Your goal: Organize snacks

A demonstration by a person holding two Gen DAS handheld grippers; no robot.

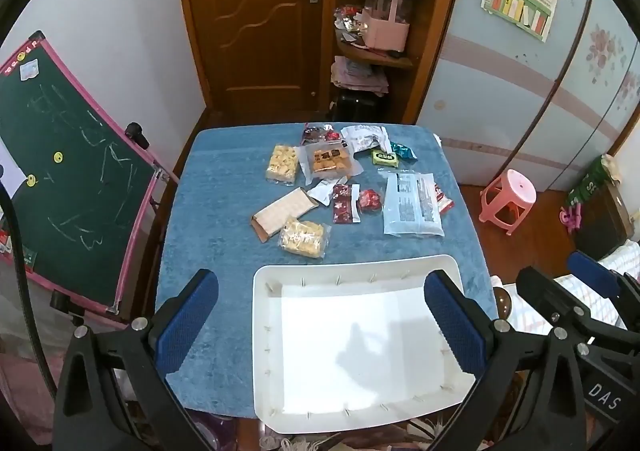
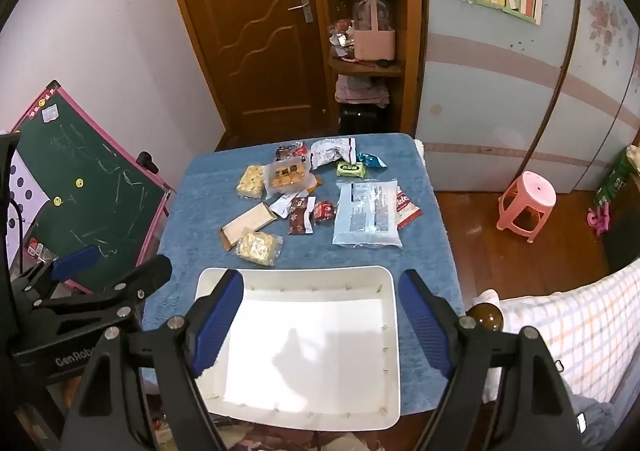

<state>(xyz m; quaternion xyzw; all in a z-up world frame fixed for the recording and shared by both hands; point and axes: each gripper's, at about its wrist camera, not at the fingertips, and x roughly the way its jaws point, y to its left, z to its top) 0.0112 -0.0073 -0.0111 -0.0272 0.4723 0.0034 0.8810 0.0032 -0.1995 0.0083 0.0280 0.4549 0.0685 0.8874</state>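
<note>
A white tray [image 1: 356, 269] with nothing in it sits at the near edge of the blue-covered table [image 1: 224, 187]; it also shows in the right wrist view [image 2: 304, 275]. Several snack packets lie beyond it: a yellow biscuit bag [image 1: 304, 237], a flat cardboard box [image 1: 282, 211], a dark red packet [image 1: 346, 203], a large clear bag [image 1: 412, 205] and a cookie pack [image 1: 330, 161]. My left gripper [image 1: 320, 323] is open and empty, raised over the tray. My right gripper [image 2: 320, 327] is open and empty, also over the tray.
A pink-framed chalkboard [image 1: 68, 179] leans left of the table. A pink stool [image 1: 508, 201] stands on the wood floor to the right. A wooden door [image 1: 260, 11] and shelves [image 1: 380, 19] are behind. A checked cloth [image 2: 560, 327] lies near right.
</note>
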